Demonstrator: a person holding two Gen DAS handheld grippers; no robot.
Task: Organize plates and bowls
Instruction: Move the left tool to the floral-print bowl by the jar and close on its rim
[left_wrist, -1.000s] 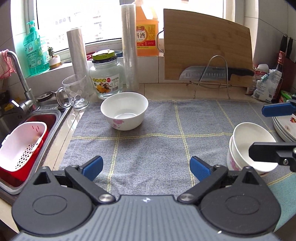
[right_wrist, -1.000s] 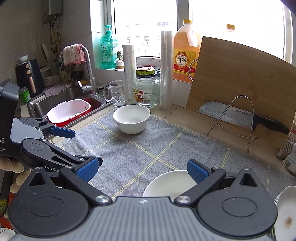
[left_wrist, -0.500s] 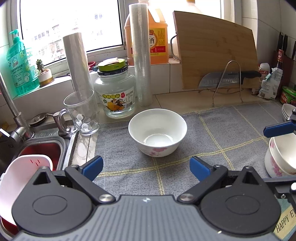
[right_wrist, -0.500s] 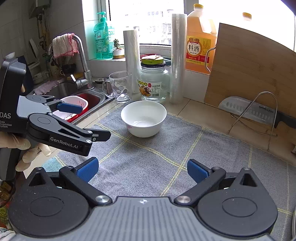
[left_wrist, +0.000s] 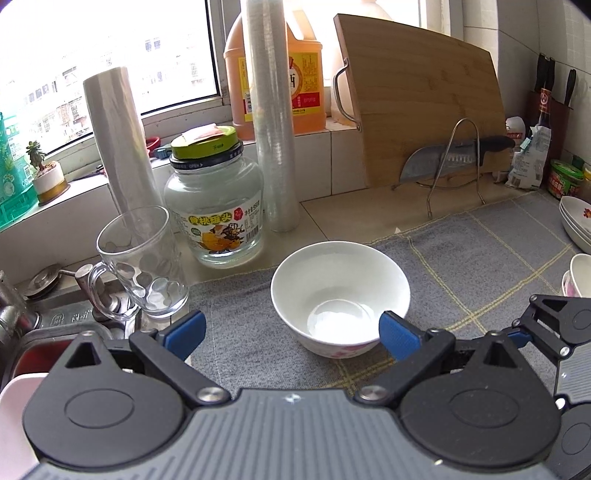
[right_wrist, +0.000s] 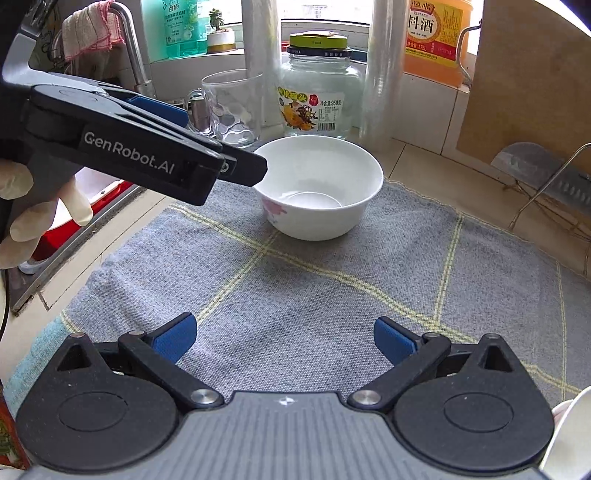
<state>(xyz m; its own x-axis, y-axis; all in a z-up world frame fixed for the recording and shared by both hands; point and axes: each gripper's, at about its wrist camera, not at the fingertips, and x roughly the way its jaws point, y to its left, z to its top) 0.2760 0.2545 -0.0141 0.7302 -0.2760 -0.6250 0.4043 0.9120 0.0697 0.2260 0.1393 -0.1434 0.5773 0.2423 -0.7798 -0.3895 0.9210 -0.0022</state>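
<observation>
- On the grey checked cloth, we have brought the left gripper up to the lone white bowl over the last second; its blue pads now sit spread, the right one beside the near wall.
- We judge this the approach to a rim grasp, for stacking with the bowls at the right edge.
- Our right gripper hangs spread and empty over the cloth.
- We note a smooth, glazed, round, deep bowl and a coarse woven cloth.
</observation>
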